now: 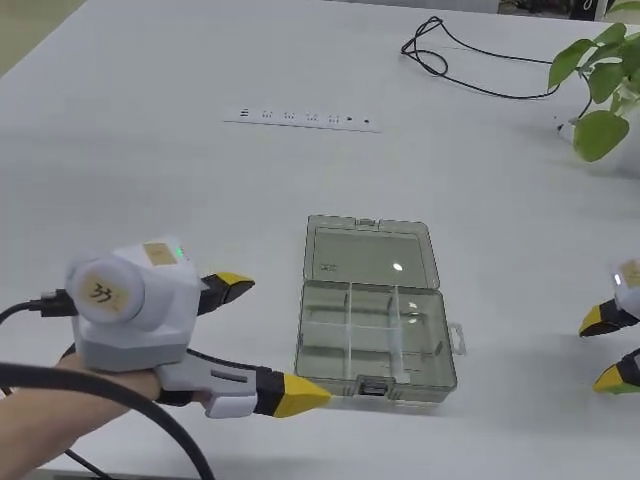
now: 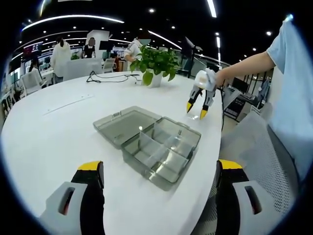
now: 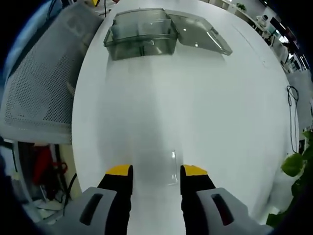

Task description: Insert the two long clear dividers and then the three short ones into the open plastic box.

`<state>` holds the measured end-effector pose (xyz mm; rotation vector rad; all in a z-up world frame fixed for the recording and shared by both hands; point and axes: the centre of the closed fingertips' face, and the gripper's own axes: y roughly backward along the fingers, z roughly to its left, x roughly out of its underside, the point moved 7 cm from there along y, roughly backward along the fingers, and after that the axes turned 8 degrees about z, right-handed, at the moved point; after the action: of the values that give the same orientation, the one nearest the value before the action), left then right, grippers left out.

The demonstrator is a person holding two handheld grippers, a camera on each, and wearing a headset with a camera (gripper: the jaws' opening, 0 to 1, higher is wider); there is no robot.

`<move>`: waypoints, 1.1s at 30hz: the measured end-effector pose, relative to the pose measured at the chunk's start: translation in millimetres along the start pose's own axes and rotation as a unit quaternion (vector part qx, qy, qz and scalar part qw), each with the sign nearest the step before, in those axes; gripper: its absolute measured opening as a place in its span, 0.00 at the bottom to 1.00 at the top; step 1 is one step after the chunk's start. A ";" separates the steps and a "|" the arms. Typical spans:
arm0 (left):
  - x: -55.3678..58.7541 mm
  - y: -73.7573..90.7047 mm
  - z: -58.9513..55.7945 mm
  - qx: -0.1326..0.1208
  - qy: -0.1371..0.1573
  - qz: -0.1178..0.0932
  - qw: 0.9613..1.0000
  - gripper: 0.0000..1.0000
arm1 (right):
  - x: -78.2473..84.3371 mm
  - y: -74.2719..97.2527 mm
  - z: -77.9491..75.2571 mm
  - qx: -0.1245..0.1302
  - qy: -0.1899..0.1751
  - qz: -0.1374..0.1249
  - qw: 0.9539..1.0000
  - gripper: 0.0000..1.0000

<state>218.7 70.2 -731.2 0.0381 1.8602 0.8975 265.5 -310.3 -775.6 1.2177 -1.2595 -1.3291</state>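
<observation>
The open smoky plastic box (image 1: pixel 375 345) lies on the white table, its lid (image 1: pixel 370 250) folded flat behind it. Clear dividers (image 1: pixel 393 330) stand inside and split it into compartments. My left gripper (image 1: pixel 268 340) is open just left of the box, which also appears ahead of its fingertips in the left gripper view (image 2: pixel 159 147). My right gripper (image 1: pixel 603 349) is open at the right edge, well away from the box (image 3: pixel 142 32). A small clear divider (image 3: pixel 172 166) lies flat on the table between that gripper's yellow fingertips (image 3: pixel 120 171). A hand holds the right gripper (image 2: pixel 198 105) beyond the box.
A white power strip (image 1: pixel 300 118) lies at the back, with a black cable (image 1: pixel 470 60) and a green plant (image 1: pixel 600 80) at the far right. A mesh chair (image 3: pixel 39 88) stands beside the table edge. People and chairs are far off in the room.
</observation>
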 end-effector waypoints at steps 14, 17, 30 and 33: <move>-0.5 -1.6 0.3 0.000 0.000 -0.001 1.000 0.97 | 1.4 -1.8 3.3 0.001 0.022 0.007 1.000 0.35; -1.0 -2.7 -0.6 0.001 0.001 -0.003 1.000 0.97 | 0.5 -1.9 3.1 0.001 0.029 0.011 1.000 0.33; -4.5 -1.9 -2.5 0.001 -0.002 -0.010 1.000 0.97 | -3.9 -1.5 5.5 0.001 0.000 -0.002 1.000 0.33; -3.9 -1.3 -1.9 0.000 -0.001 -0.011 1.000 0.96 | -7.3 1.1 5.6 0.009 -0.001 -0.007 1.000 0.33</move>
<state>219.4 66.6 -728.5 0.0179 1.8556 0.8825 260.6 -302.6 -774.0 1.2401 -1.2689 -1.3334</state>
